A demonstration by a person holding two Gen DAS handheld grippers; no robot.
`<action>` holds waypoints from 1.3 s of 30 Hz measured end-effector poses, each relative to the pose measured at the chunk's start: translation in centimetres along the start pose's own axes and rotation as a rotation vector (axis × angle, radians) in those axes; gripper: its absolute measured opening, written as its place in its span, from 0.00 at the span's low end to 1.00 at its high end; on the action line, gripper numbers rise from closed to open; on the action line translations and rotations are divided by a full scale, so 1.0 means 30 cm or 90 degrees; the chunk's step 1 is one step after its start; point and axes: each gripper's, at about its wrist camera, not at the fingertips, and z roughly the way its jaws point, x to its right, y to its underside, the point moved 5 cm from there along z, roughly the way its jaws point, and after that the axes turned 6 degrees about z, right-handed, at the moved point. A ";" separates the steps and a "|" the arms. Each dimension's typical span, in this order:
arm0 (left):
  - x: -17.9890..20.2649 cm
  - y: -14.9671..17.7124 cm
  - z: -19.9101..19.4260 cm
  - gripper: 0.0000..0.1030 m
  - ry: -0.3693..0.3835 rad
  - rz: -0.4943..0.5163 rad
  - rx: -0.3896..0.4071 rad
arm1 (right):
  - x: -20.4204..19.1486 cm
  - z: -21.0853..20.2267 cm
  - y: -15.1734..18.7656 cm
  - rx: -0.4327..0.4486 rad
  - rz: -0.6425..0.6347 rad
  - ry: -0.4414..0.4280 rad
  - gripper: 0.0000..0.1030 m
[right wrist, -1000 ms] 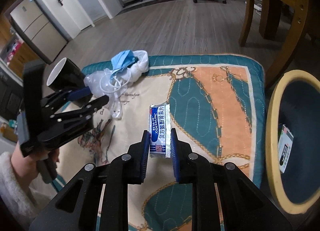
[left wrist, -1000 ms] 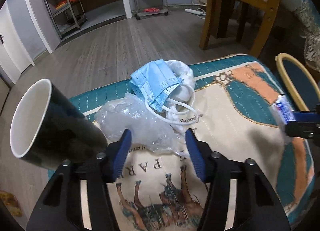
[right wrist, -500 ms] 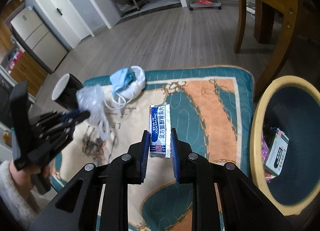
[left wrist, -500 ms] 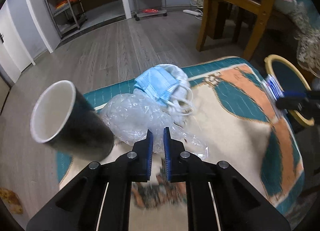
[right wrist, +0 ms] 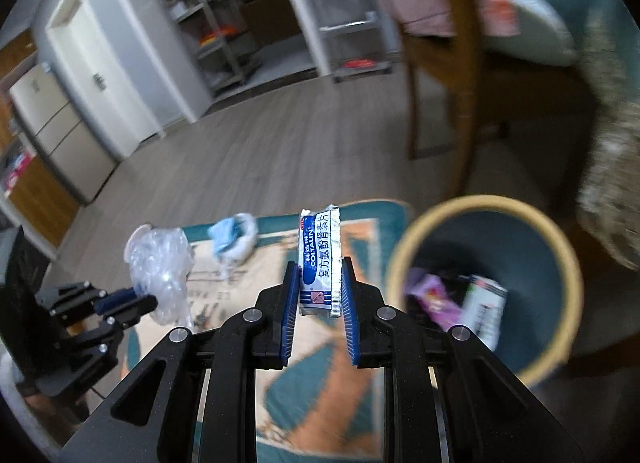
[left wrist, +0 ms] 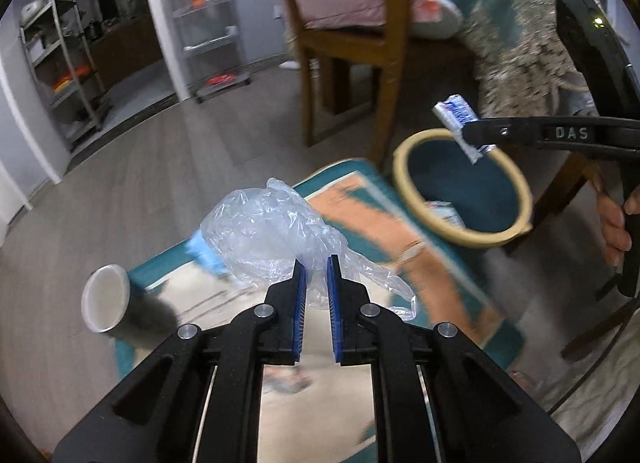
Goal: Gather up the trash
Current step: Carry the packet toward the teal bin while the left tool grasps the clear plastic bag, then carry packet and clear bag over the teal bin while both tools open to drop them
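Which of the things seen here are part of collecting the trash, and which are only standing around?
Part of the job:
- clear plastic bag, held in the left claw
- blue-and-white medicine packet, held in the right claw
- blue face mask on the rug
- paper cup lying on its side
- trash bin

Standing around:
- patterned rug
- wooden chair
- metal shelves

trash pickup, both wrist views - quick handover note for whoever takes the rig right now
Left hand-held gripper: shut on the clear plastic bag, lifted off the cushion.
Right hand-held gripper: shut on the blue-and-white medicine packet, held near the bin.
Done: some trash already in the bin.
Left: drop both pieces in, then fetch the blue face mask and the paper cup.
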 end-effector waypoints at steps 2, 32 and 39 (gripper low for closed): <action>0.048 -0.030 0.018 0.10 0.018 0.002 0.010 | 0.056 -0.058 0.008 0.006 0.013 0.025 0.22; 0.508 -0.312 0.469 0.10 0.145 0.088 0.014 | 0.598 0.084 0.026 -0.014 0.138 0.144 0.22; 0.590 -0.304 0.490 0.25 0.144 0.149 0.023 | 0.618 0.087 0.028 -0.002 0.158 0.143 0.41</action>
